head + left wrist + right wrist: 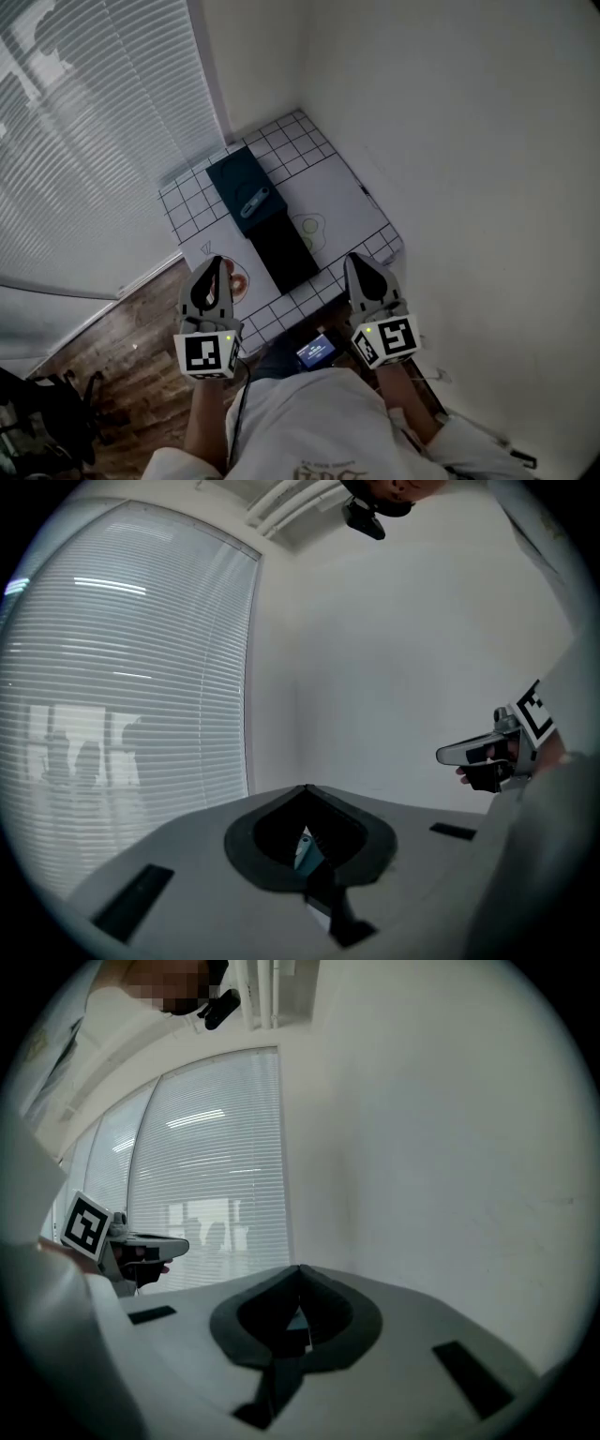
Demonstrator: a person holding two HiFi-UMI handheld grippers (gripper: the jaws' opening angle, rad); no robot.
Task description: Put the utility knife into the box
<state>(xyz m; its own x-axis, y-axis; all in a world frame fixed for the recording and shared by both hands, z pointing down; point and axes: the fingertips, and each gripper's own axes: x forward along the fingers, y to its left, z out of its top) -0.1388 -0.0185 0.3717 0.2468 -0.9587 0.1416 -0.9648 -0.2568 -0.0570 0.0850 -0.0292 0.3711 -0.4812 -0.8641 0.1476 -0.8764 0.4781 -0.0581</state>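
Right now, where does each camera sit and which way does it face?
Head view: on the person's head, looking down at the table and box; the forearms, left tool and right tool show.
Left gripper view: rides the left tool, looking along its shut jaws towards the blinds and wall; the right tool shows at right.
Right gripper view: rides the right tool, facing the same corner; the left tool shows at left.
Shared: both gripper views see the blinds and each other.

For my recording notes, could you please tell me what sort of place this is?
Probably a corner of a plain room, perhaps an office: white walls meet behind a grid mat, blinds cover a window, and the floor is wood.
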